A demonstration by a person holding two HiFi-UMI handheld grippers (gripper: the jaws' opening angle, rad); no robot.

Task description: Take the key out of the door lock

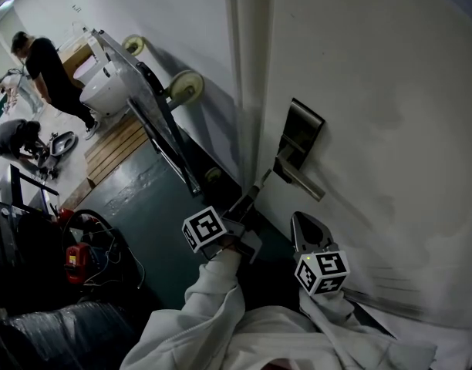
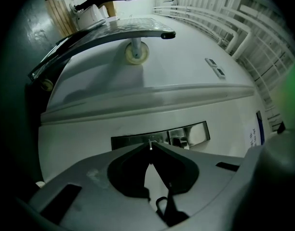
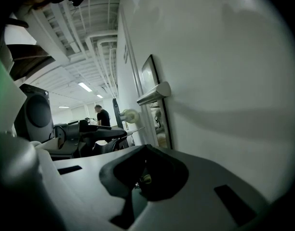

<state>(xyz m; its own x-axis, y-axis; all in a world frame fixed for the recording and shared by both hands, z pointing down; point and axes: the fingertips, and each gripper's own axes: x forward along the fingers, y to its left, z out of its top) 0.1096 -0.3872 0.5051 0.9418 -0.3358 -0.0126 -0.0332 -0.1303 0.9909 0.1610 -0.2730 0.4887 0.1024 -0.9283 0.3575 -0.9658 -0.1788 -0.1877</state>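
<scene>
On the white door a steel lock plate carries a lever handle. My left gripper reaches level to the plate's near end by the door edge. In the left gripper view its jaws are shut on a thin silver key at the very tips, with the lock plate just behind. Whether the key's blade sits in the lock is hidden by the jaws. My right gripper hangs below the handle, close to the door, shut and empty; its own view shows the handle ahead of the jaws.
A flat trolley with cream wheels leans on the wall left of the door. A wooden pallet, a red tool and cables lie on the dark floor. Two people work far back left.
</scene>
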